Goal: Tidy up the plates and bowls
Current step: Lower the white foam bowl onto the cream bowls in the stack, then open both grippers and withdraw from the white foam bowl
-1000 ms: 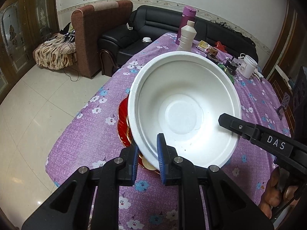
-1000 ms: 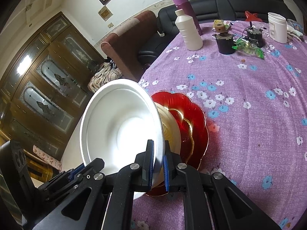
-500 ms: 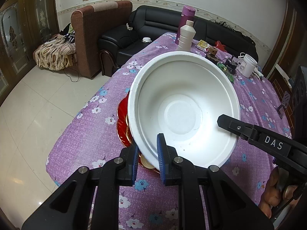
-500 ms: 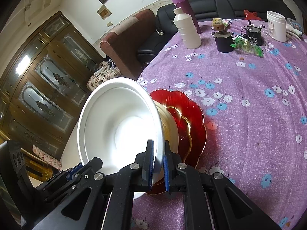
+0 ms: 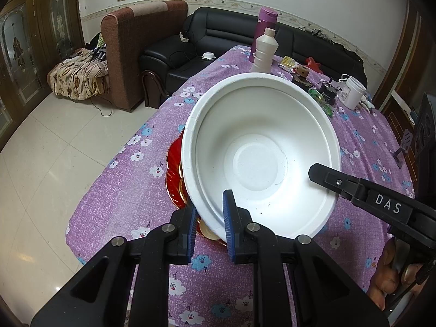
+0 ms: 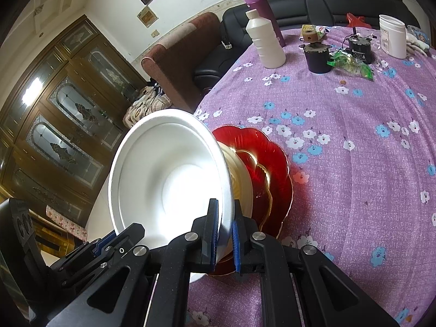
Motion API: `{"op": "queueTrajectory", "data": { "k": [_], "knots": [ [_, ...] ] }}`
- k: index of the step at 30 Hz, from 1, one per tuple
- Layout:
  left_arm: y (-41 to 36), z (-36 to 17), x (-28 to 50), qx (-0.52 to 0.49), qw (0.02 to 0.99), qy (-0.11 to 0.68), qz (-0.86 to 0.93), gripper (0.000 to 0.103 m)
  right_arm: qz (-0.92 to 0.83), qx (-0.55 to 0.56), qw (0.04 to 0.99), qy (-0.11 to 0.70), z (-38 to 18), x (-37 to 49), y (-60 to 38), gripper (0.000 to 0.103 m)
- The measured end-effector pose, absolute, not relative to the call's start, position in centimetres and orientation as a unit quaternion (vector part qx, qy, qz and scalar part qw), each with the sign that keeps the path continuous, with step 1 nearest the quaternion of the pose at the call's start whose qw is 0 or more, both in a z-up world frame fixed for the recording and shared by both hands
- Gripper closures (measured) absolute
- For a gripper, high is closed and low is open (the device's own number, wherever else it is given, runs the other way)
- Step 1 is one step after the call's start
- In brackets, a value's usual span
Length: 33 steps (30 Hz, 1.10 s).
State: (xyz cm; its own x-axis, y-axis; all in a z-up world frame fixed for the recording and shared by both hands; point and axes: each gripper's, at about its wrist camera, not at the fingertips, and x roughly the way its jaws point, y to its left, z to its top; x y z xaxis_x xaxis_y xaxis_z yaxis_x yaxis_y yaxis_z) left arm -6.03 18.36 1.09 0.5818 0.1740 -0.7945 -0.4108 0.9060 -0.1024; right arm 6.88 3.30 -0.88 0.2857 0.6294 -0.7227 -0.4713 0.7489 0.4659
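Above the red plate (image 6: 275, 163) at the table's (image 6: 354, 136) near edge, the white foam bowl (image 5: 259, 158) looks light, stiff but easily dented, so the left gripper (image 5: 208, 218) at 6 o'clock and the right gripper (image 6: 224, 229) at 4 o'clock each pinch only its thin rim.

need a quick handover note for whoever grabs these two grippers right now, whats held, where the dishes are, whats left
Left gripper: shut on the near rim of the white bowl.
Right gripper: shut on the same bowl's rim, other side.
The bowl is tilted over the red plate, which lies on the purple tablecloth with a cream dish on it.
Done: bowl picked up, plates stacked.
Left: probably lower the bowl onto the stack, then release.
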Motion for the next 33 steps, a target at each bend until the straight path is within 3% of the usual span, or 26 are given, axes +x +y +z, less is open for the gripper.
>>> {"op": "queueTrajectory", "data": {
  "k": [9, 17, 18, 19, 20, 21, 22, 27, 29, 33],
  "knots": [
    [18.4, 1.0, -5.9, -0.14, 0.877, 0.429, 0.166, 0.087, 0.344, 0.083, 0.796, 0.491, -0.8, 7.1, 3.3, 0.095],
    [19.2, 1.3, -4.6, -0.151, 0.876, 0.424, 0.176, 0.084, 0.336, 0.065, 0.798, 0.496, -0.7, 7.8, 4.0, 0.089],
    [19.3, 1.4, -4.6, -0.155, 0.877, 0.42, 0.177, 0.081, 0.332, 0.061, 0.804, 0.49, -0.6, 7.7, 4.0, 0.08],
    [19.5, 1.4, -4.6, -0.159, 0.876, 0.417, 0.18, 0.069, 0.325, 0.053, 0.812, 0.482, -0.4, 7.7, 4.0, 0.06],
    [19.8, 1.5, -4.7, -0.168, 0.876, 0.413, 0.183, 0.052, 0.317, 0.046, 0.82, 0.475, -0.2, 7.6, 4.0, 0.047],
    [20.0, 1.6, -4.9, -0.176, 0.877, 0.407, 0.183, 0.044, 0.313, 0.042, 0.826, 0.466, 0.0, 7.6, 4.0, 0.027],
    [20.2, 1.7, -5.1, -0.183, 0.879, 0.4, 0.184, 0.038, 0.313, 0.039, 0.832, 0.457, 0.2, 7.4, 3.9, 0.024],
    [20.1, 2.6, -6.5, -0.191, 0.888, 0.37, 0.195, 0.033, 0.319, 0.045, 0.844, 0.428, 1.6, 6.7, 2.8, 0.024],
    [19.4, 3.0, -7.3, -0.18, 0.897, 0.353, 0.196, 0.023, 0.33, 0.048, 0.845, 0.418, 2.1, 6.2, 2.4, 0.023],
    [18.1, 3.1, -8.2, -0.141, 0.901, 0.355, 0.205, 0.018, 0.355, 0.011, 0.846, 0.397, 2.9, 4.5, 1.7, 0.006]
  ]
}}
